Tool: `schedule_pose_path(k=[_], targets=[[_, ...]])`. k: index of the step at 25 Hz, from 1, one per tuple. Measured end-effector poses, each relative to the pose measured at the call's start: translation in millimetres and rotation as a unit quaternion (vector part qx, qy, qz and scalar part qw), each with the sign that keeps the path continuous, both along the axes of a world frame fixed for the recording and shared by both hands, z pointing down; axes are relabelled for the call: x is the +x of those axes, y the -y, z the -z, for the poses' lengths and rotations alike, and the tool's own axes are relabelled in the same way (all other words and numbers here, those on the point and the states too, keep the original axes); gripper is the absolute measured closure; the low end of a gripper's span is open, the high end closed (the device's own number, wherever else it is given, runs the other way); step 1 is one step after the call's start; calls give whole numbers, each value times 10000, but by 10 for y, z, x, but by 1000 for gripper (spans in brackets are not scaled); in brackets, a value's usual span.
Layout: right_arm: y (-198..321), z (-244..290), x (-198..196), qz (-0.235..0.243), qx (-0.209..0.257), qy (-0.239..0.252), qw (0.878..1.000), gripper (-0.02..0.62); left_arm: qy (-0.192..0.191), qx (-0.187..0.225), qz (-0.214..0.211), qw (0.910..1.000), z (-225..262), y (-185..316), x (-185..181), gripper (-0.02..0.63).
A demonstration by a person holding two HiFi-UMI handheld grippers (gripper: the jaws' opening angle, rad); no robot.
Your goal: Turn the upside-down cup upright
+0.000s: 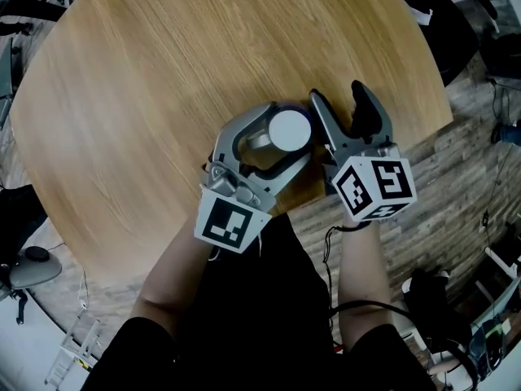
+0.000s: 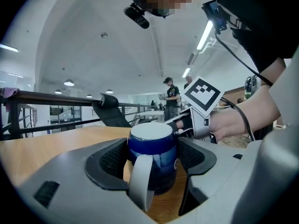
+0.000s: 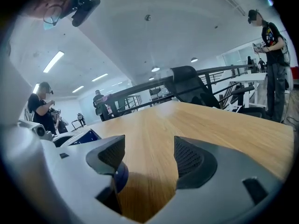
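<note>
A dark blue cup (image 1: 289,129) stands upside-down on the round wooden table (image 1: 163,96), white base up. In the left gripper view its white handle (image 2: 140,181) points at the camera. My left gripper (image 2: 152,160) is shut on the cup (image 2: 154,146), one pad against each side. My right gripper (image 1: 338,96) sits just to the right of the cup with its jaws wide open. Only bare wood lies between the right gripper's (image 3: 149,160) pads. A sliver of blue cup (image 3: 120,177) shows behind its left jaw.
The table's near edge (image 1: 383,157) runs right under both hands, with wood-pattern floor beyond. A black chair (image 3: 191,90) stands at the far side. Several people (image 3: 273,55) stand around the room. Cables and gear lie on the floor at the right.
</note>
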State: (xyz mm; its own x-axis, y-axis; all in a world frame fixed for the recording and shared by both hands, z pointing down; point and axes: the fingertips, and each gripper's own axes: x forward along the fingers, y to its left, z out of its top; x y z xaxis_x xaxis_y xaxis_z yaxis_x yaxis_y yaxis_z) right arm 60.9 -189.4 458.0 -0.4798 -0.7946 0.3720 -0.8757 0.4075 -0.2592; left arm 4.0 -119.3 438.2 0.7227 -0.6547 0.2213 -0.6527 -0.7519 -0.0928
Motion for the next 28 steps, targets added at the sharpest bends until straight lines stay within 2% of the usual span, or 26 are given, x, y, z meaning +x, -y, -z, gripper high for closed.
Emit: schedule_pose_path(k=[12, 18, 23, 28], targets=[[-63, -100, -67, 10, -113, -46, 9999, 272, 69, -371, 4, 9993, -199, -44, -22, 262], [-73, -102, -38, -48, -114, -54, 9999, 275, 193, -298, -19, 9994, -204, -35, 5, 261], [-116, -50, -25, -98, -32, -43, 9999, 274, 83, -148, -185, 9997, -135, -89, 4, 261], [-185, 170, -5, -132, 258, -62, 9996, 274, -58, -15, -370, 9993, 45, -265, -166, 261]])
